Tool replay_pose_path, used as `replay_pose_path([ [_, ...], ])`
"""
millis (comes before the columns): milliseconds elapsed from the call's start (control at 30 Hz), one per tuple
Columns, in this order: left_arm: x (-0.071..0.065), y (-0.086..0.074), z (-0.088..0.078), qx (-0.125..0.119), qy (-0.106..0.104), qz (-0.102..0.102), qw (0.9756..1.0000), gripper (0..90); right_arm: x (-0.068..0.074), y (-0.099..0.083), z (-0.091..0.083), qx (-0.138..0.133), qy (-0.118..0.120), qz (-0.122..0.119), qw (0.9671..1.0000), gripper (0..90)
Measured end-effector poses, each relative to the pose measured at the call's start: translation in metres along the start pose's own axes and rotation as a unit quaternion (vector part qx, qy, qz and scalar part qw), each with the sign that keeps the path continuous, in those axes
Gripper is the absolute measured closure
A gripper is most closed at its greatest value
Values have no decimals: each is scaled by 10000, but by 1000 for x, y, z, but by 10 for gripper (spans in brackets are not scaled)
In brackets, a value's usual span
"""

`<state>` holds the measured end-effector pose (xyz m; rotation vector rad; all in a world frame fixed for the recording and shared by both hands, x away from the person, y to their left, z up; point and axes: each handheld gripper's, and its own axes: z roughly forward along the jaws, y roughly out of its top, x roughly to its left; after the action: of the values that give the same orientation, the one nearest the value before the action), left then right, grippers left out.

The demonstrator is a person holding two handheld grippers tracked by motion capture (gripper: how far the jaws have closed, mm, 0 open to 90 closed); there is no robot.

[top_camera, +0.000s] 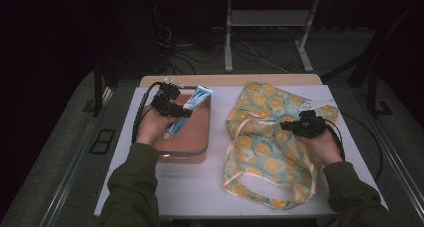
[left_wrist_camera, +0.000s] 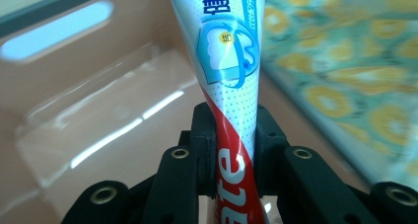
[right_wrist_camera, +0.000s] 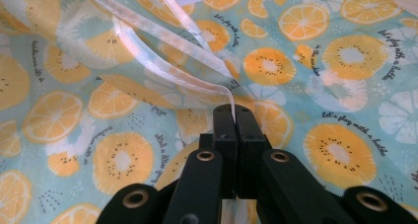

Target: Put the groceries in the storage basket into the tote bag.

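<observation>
White-and-blue toothpaste tube (left_wrist_camera: 231, 61) with a red band, pinched near its cap end between the fingers (left_wrist_camera: 204, 135) of the left gripper (top_camera: 170, 103), tilted over the clear orange-tinted bin (top_camera: 197, 152) at the left of the tabletop (top_camera: 200, 187). Item two: cloth bag (top_camera: 265, 137), pale teal printed with orange slices, lying flat at the right, just beside the bin. Its white ribbon handle (right_wrist_camera: 197, 46) is clamped between the fingers (right_wrist_camera: 224, 135) of the right gripper (top_camera: 305, 124), pressed tight on the strap, above the bag's upper half. Both forearms in olive sleeves (top_camera: 132, 187) enter from the near edge
</observation>
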<state>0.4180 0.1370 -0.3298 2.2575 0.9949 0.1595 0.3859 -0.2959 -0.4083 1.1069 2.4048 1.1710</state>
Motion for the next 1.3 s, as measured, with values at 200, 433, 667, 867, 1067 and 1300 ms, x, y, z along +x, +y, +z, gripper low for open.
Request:
replay_pose_path([
  [200,-28,9,4,74,-201,381,9990,753,0,0,-1,4,-11,24,10000,895],
  [433,-62,17,11,63,-508,791,9956,752,0,0,-1,-19,-20,20,10000,895],
  [667,-101,23,29,89,-841,1202,9891,753,0,1,-4,-119,-45,7,9999,896],
  [867,-138,28,43,222,-1151,1630,9796,753,0,1,-4,-132,-49,7,9999,895],
  [1067,-167,25,68,489,-1338,1904,9713,753,0,2,-5,-164,-57,9,9998,896],
  [1300,-184,19,103,864,-1312,2059,9659,753,1,6,-13,-378,-40,7,9993,896],
])
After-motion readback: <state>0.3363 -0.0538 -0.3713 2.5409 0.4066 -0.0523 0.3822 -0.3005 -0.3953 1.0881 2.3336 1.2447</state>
